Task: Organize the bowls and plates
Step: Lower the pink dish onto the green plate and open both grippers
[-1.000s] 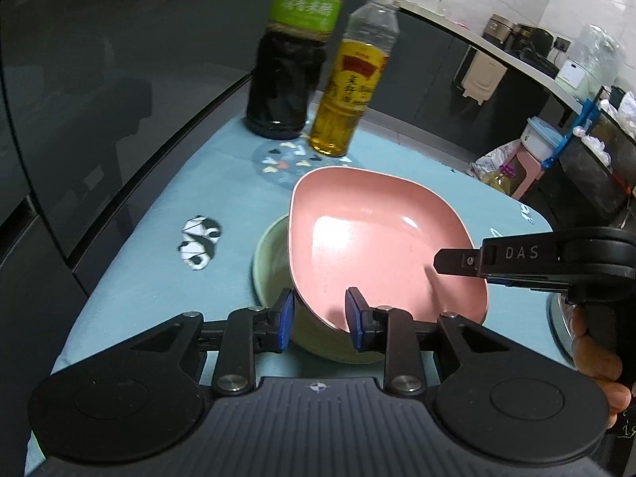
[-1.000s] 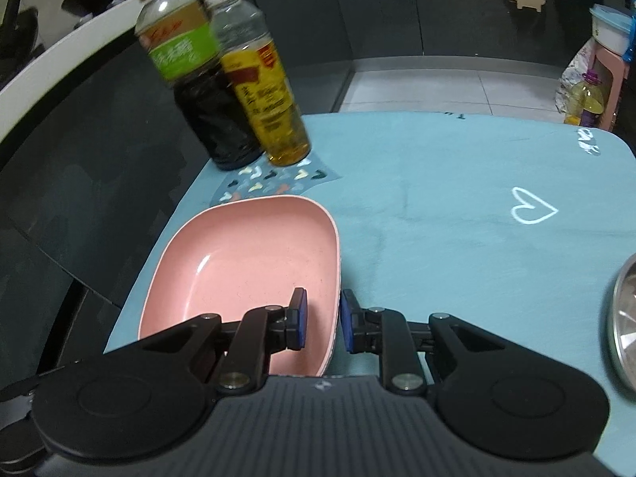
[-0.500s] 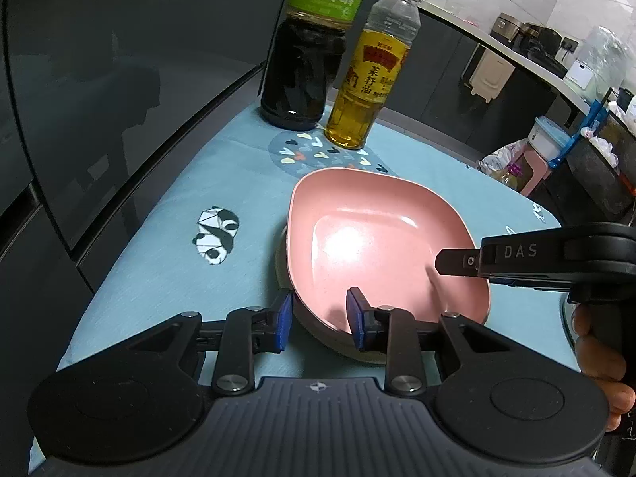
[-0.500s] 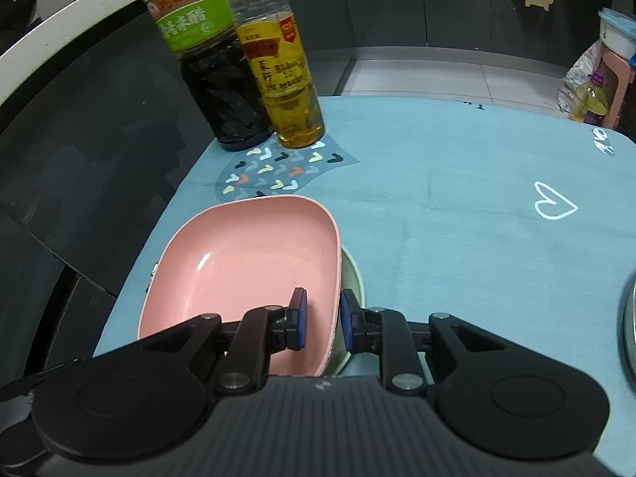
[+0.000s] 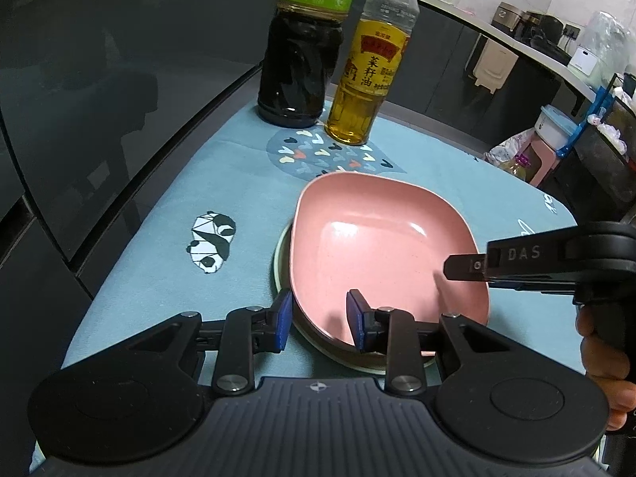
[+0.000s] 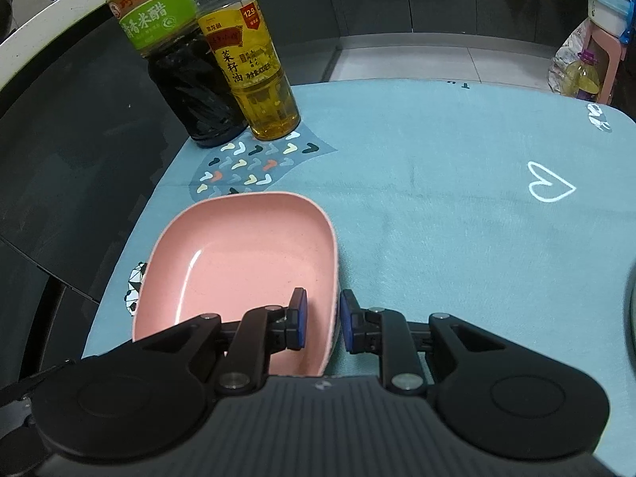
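A pink square plate point(image 5: 381, 246) lies on top of a pale green round plate point(image 5: 280, 262) on the blue tablecloth; only the green rim shows. My left gripper point(image 5: 320, 320) straddles the near rim of both plates, its jaws apart on either side of it. My right gripper point(image 6: 321, 320) straddles the pink plate's point(image 6: 242, 266) right rim with a gap on each side. The right gripper also shows from the side in the left wrist view point(image 5: 469, 268), over the plate's right edge.
A dark vinegar bottle point(image 5: 302, 47) and a yellow oil bottle point(image 5: 369, 67) stand at the table's far left edge; they also show in the right wrist view, the vinegar bottle point(image 6: 179, 55) and the oil bottle point(image 6: 250, 63). A metal rim point(image 6: 631, 318) sits at the right.
The pink plate has come down flat onto the green plate, which was tilted and more exposed before. Both grippers lowered with it, and the right one loosened its hold.
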